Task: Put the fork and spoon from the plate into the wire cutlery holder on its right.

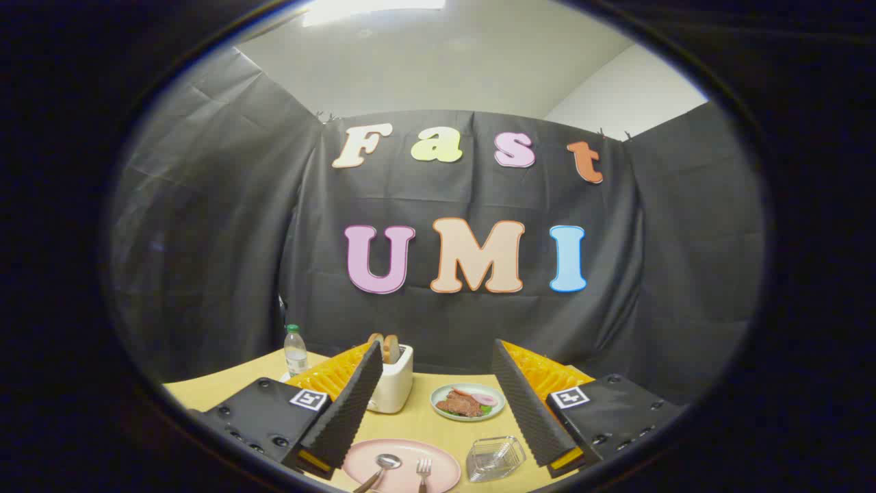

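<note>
Hovering above yellow tabletop (205, 390), gripper (438, 404) with fingers spread wide, holding nothing. Approach step, judged; no utensil lifted yet. Round pink plate (438, 460) low between fingers, carrying metal spoon (383, 467) on left and metal fork (423, 471) on right, side by side, heads pointing away, handles running out of sight below. Clear-looking wire cutlery holder (494, 457) just right of plate, beside right finger, apparently empty. Next move likely: descend, centre on one handle, close. Thin, flat, glossy utensils; slip risk. Beyond: white toaster (391, 385), green plate of food (468, 401), bottle (295, 350).
</note>
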Demonstrator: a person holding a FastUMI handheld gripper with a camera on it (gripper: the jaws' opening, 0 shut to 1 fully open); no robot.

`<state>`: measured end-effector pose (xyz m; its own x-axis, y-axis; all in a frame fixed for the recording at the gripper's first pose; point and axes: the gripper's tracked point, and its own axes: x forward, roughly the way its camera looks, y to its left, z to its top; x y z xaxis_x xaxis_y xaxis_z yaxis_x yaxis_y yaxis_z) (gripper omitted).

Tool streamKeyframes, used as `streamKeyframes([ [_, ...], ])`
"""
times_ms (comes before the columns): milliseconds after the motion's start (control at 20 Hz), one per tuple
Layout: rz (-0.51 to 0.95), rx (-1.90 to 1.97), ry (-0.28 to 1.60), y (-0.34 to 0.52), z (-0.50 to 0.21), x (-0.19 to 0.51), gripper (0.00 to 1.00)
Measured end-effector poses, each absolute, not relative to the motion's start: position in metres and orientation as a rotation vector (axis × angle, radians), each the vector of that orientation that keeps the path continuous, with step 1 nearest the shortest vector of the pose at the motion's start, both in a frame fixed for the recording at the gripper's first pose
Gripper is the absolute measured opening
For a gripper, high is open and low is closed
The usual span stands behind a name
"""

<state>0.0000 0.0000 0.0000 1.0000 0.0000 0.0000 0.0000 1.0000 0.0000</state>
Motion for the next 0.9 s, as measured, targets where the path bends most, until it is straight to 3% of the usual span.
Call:
streamKeyframes([
  [900, 0.06, 0.024, 0.102, -0.003, -0.041, 0.009, 1.0],
])
